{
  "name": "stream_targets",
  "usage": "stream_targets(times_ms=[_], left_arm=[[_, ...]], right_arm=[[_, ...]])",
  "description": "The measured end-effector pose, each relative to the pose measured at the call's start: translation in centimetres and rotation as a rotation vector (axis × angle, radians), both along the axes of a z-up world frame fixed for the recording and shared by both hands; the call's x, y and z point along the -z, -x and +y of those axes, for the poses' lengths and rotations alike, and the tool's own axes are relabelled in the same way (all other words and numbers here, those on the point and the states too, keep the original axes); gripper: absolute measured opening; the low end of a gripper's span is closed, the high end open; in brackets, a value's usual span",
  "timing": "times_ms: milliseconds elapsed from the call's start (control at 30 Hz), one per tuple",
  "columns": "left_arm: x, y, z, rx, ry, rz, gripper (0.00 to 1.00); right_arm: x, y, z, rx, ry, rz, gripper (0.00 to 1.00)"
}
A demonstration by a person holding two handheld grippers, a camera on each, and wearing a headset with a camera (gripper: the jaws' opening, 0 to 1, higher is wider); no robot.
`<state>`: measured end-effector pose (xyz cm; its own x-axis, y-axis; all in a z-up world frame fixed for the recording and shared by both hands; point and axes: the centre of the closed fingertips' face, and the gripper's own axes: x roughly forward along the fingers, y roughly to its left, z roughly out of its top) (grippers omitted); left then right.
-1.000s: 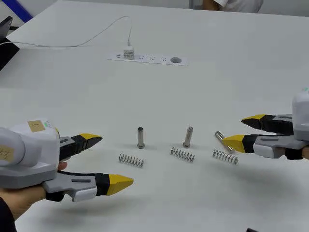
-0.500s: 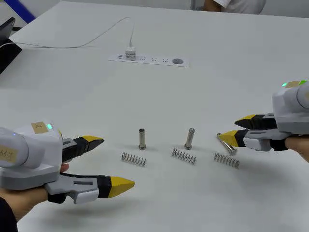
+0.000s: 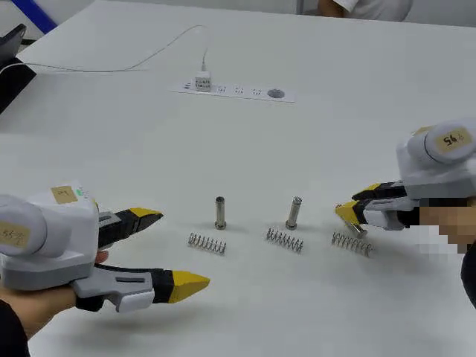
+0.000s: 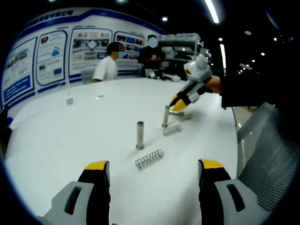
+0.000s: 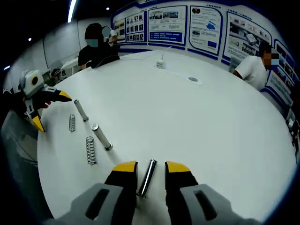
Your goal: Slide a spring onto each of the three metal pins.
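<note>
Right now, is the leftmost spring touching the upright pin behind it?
Apart. The head view shows bare table between the leftmost spring and the base of the upright pin; the left gripper view shows that gap too.

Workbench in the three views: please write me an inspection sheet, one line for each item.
Surface: white table.
Job's things: left pin and middle pin stand upright; third pin lies flat. Left spring, middle spring and right spring lie loose, none on a pin.
Clutter: nothing seen.
Grippers: left gripper open, short of the left spring; right gripper has its jaws either side of the third pin, contact cannot be told.
Cables: power strip with a white plug; white cable runs off left.
Surroundings: people at the table's far edge; posters on the wall.
</note>
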<state>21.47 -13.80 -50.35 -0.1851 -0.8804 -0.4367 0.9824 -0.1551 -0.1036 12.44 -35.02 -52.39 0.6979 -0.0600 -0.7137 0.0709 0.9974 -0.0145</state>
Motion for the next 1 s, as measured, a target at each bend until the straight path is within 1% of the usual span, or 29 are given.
stream_targets(times_ms=[200,533,1000], left_arm=[[0.1,0.0,0.0,-0.003,-0.002,0.003,0.78],[0.0,0.0,-0.1,-0.004,0.003,0.003,0.78],[0.0,0.0,-0.1,-0.007,0.002,0.005,0.77]], right_arm=[[0.7,-0.1,0.1,0.012,-0.009,0.033,0.21],[1.5,-0.4,0.1,0.029,-0.022,0.067,0.16],[1.9,-0.7,0.0,0.051,-0.044,0.084,0.12]])
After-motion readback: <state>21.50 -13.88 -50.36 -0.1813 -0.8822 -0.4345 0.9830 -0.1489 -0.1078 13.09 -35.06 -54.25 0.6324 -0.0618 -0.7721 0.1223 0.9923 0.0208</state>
